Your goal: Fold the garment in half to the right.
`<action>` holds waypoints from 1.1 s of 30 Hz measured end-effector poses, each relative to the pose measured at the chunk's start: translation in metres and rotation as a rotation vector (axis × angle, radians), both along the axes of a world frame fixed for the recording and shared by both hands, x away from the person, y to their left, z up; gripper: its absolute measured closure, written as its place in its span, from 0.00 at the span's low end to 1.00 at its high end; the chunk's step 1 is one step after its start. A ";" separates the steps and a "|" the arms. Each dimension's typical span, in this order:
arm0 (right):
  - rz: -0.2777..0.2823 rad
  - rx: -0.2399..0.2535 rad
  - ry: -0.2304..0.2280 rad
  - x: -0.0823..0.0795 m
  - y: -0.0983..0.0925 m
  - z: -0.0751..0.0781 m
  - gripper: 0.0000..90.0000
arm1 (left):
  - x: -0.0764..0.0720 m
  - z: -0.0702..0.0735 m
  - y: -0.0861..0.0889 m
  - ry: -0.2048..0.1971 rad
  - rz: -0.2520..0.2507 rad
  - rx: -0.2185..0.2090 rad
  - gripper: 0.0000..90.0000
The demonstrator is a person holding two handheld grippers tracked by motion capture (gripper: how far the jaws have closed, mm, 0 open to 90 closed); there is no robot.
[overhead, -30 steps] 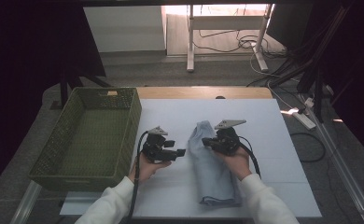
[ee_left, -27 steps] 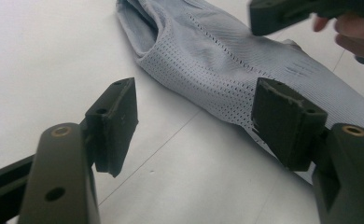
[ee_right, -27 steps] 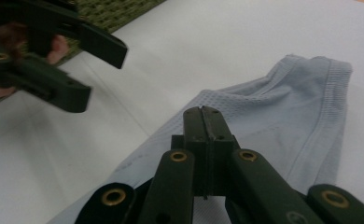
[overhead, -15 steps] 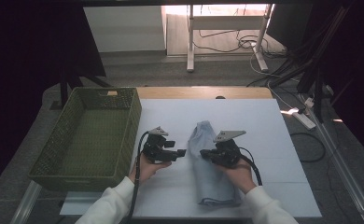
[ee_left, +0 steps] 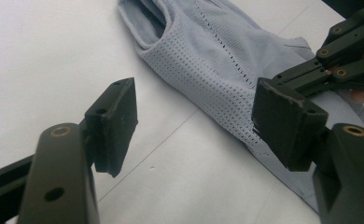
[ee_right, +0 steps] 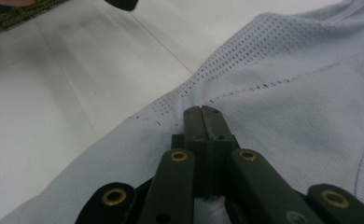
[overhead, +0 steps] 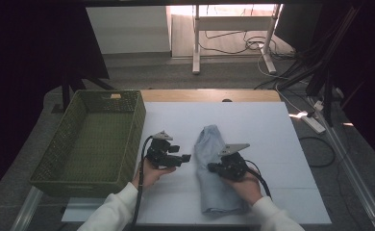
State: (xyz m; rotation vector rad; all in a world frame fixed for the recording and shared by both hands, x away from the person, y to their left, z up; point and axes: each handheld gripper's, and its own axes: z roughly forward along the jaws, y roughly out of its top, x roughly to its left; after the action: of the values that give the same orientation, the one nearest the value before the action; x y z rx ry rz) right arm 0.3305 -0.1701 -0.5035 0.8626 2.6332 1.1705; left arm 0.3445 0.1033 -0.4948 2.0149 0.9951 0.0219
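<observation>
One pale blue mesh garment (overhead: 214, 168) on white tabletop (overhead: 262, 130), one green woven basket (overhead: 92, 139) beside, two claws: left claw (ee_left: 194, 121) apart, right claw (ee_right: 202, 122) together on the fabric.

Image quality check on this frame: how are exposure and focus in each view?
High view: dark surroundings, floor glare at top centre, white table evenly lit. Left gripper view: mesh garment sharp, near left claw soft. Right gripper view: right claw and fabric fairly sharp, top corner blurred.

Pale blue perforated-mesh garment (overhead: 216, 169), white table (overhead: 267, 130), green woven basket (overhead: 87, 144), black jaws.
</observation>
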 end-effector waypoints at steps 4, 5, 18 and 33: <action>-0.009 0.014 -0.001 -0.001 -0.003 -0.004 1.00 | 0.000 0.000 0.000 0.001 0.000 0.001 0.35; -0.011 0.018 0.000 -0.001 -0.003 -0.004 1.00 | 0.000 0.000 0.000 0.000 0.000 0.001 0.35; 0.037 0.126 -0.037 -0.031 -0.014 0.024 0.99 | 0.001 0.000 0.000 -0.002 0.001 0.003 0.35; 0.068 -0.079 -0.015 -0.033 -0.006 0.004 1.00 | 0.000 0.000 0.003 -0.001 0.008 0.002 0.35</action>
State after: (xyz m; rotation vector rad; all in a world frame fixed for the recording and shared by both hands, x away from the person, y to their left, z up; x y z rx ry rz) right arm 0.2971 -0.1765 -0.4994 0.7534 2.6965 1.0754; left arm 0.3442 0.1064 -0.4950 2.0126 1.0024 0.0283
